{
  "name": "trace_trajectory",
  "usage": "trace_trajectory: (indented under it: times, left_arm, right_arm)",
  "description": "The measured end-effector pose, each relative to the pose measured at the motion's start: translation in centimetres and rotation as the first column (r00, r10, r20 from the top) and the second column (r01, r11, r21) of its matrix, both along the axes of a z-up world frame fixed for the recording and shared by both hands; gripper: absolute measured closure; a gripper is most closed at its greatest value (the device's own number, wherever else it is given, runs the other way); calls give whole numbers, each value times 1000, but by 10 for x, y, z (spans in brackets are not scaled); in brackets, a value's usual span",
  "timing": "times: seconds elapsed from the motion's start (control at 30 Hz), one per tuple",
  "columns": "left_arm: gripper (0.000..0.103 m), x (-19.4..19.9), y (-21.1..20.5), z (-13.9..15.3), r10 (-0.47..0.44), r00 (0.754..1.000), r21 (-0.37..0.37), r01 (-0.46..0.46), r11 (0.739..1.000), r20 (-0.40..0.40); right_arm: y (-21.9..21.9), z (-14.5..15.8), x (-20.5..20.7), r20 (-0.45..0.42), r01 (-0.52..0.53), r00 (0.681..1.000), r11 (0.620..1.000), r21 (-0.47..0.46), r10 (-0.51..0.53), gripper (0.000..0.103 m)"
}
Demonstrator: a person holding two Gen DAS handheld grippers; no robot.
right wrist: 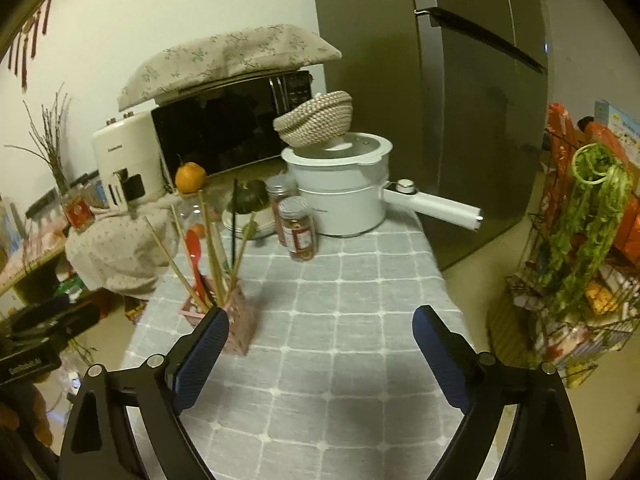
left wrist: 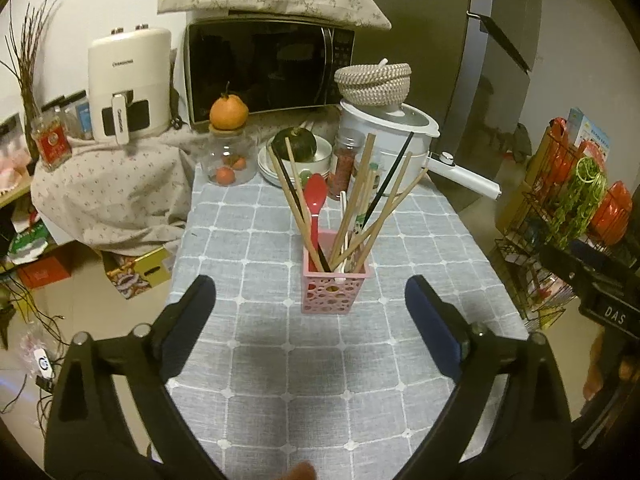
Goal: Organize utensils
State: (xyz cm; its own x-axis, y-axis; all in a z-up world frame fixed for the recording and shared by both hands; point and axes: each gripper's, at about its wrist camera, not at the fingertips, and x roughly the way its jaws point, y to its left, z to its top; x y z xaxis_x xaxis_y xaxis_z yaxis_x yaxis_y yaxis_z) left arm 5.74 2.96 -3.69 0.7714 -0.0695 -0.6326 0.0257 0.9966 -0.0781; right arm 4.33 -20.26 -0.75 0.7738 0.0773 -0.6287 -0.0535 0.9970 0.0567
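Both tools [left wrist: 310, 300] [right wrist: 320, 330] agape, pink holder [left wrist: 334, 294] just ahead, seemingly untouched.

Black angular fingers [left wrist: 192, 304] with blue pads [right wrist: 204, 356] and silver screws

Home kitchen: microwave [left wrist: 268, 68], fridge [right wrist: 460, 100].
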Motion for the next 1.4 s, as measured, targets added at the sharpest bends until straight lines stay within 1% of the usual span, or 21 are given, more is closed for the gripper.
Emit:
trace_trajectory:
  times: [0.1, 0.23, 0.33, 0.6, 0.87, 1.4]
  left_arm:
    - [2, -2, -5, 2, 20, 1000, 22, -20, 1000, 3]
    - [2, -5, -9, 4, 25, 1000, 36, -26, 999, 17]
    - [2, -7, -10, 6, 23, 999, 32, -24, 999, 23]
    - [2, -10, -14, 7, 19, 999, 37, -20, 999, 34]
    - [2, -14, -17, 11, 23, 998, 50, -26, 998, 61]
    - [1, -17, -19, 12, 21, 997, 53, -24, 998, 70]
  right_arm:
    - [2, 3, -4, 8, 19, 1000, 999, -44, -19, 4]
    - [5, 6, -8, 7, 21, 1000, 997, -71, -21, 3]
    - [8, 7, -10, 14, 21, 1000, 996, -89, -19, 3]
    - [9, 5, -7, 3, 16, 1000, 997, -80, -16, 3]
    - [9, 4, -6, -1, 18, 1000, 997, -72, -18, 3]
    - [13, -2, -4, -26, 13, 1000, 997, -73, -15, 3]
